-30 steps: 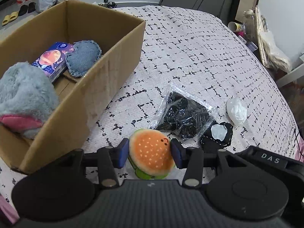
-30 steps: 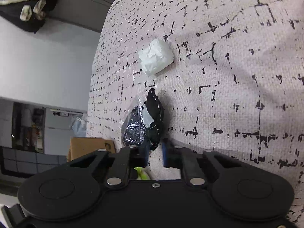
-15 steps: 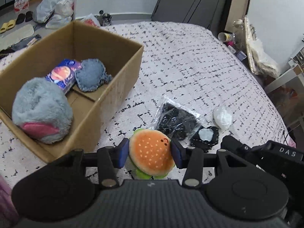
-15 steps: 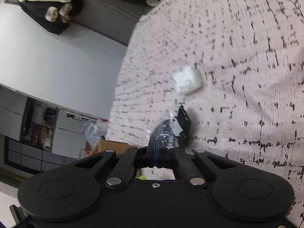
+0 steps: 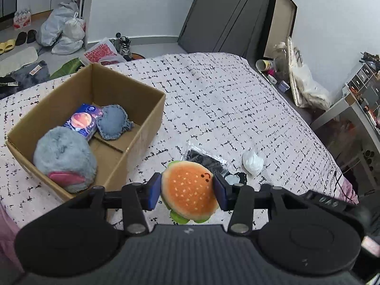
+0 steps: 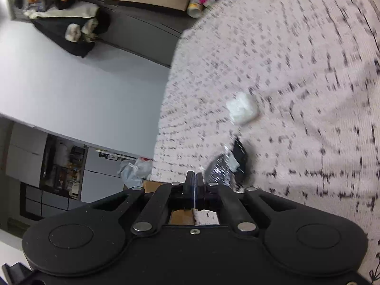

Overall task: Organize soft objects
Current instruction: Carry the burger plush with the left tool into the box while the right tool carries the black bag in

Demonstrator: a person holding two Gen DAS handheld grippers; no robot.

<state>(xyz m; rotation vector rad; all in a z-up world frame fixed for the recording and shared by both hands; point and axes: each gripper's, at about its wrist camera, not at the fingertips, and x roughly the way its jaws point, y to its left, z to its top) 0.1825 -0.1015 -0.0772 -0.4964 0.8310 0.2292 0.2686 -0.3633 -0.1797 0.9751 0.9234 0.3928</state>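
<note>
My left gripper (image 5: 187, 191) is shut on an orange hamburger plush (image 5: 190, 190) and holds it high above the bed, right of the cardboard box (image 5: 144, 133). The box holds a grey fluffy plush (image 5: 64, 159), a denim cushion (image 5: 114, 124) and a blue packet (image 5: 82, 122). A black item in clear plastic (image 5: 204, 161) (image 6: 220, 171), a small black-and-white piece (image 5: 234, 178) and a white wad (image 5: 253, 162) (image 6: 243, 108) lie on the bed. My right gripper (image 6: 194, 185) is shut and empty, raised above the bed near the plastic bag.
The bed has a pink cover with black dashes (image 5: 213, 99). Bags and shoes (image 5: 64, 30) lie on the floor beyond the bed. A dark wardrobe (image 5: 228, 16) and a cluttered side table (image 5: 280, 68) stand behind it.
My left gripper has risen with the hamburger plush, so the box and bed look smaller. My right gripper has shut fully and lifted away from the bed.
</note>
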